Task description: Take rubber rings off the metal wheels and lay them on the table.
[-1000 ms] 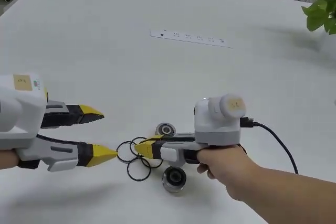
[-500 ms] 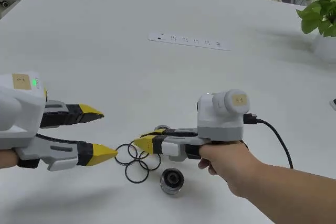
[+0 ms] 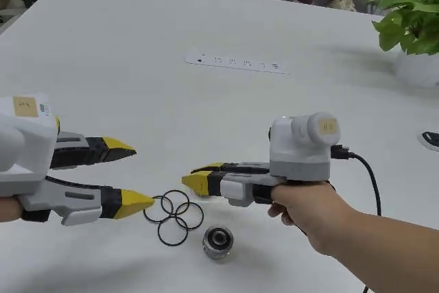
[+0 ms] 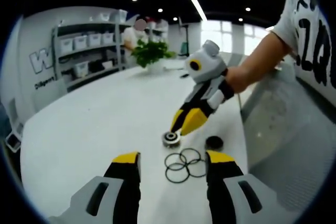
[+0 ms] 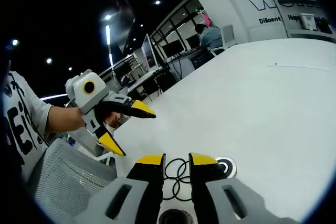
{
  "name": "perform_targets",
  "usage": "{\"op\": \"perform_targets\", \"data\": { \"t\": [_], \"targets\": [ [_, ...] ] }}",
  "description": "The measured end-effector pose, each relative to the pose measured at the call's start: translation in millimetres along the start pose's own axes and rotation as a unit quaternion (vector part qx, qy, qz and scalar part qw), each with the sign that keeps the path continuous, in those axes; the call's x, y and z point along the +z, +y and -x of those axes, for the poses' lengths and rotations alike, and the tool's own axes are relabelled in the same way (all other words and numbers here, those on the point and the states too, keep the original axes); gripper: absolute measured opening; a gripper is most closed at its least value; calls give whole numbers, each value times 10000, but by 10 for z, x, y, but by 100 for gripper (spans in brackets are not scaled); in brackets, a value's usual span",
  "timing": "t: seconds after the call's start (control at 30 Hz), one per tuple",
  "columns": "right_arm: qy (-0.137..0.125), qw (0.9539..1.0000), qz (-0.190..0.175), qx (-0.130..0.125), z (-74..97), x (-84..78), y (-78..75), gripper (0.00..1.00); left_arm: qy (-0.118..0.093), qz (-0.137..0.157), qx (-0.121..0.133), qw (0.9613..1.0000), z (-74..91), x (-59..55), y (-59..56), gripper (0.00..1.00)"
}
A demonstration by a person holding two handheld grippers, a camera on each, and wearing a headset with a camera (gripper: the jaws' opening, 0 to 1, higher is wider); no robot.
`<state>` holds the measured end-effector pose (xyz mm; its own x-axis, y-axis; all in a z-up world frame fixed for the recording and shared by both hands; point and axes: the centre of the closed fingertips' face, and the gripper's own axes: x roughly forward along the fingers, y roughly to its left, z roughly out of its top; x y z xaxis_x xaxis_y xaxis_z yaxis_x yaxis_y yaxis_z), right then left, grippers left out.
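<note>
Head view: left gripper [image 3: 134,174] at left edge, jaws spread wide, empty. Right gripper [image 3: 195,175] mid-frame, jaws nearly together with a thin gap, gripping nothing. Four rings [image 3: 175,212] lie overlapped on the table [image 3: 137,66], lower centre, just beyond the left tips. One wheel [image 3: 218,241] sits just right of them, near the bottom.

Left gripper view: own left gripper [image 4: 173,157] frames the rings [image 4: 184,163]. Right gripper [image 4: 185,124] points down at a second wheel [image 4: 171,138], tips just above it. The first wheel [image 4: 213,142] is right of that. Too small to tell whether either still carries rubber.

Right gripper view: right gripper [image 5: 177,162] sits over the rings [image 5: 176,174], a wheel [image 5: 227,166] just right of its jaw. Left gripper [image 5: 134,132] at centre left, released.

My read: next up is stripping a wheel. Pin the hub with left, hook only the rubber edge with right, roll it off. Drop it beside the pile, not on it, or they tangle.
</note>
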<state>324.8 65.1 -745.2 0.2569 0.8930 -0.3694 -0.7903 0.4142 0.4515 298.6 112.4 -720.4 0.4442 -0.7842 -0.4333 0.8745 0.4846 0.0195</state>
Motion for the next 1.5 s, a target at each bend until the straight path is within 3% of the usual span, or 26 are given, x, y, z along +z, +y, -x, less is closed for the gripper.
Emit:
{"op": "perform_targets", "data": {
  "t": [0.87,1.5],
  "targets": [
    [-76,9975,655,-236,424,87,39,28,-52,-40,36,10000,103,104,-53,53],
    [-2,9922,1149,-492,776,36,9,46,-61,-14,14,10000,124,119,-67,58]
  ]
}}
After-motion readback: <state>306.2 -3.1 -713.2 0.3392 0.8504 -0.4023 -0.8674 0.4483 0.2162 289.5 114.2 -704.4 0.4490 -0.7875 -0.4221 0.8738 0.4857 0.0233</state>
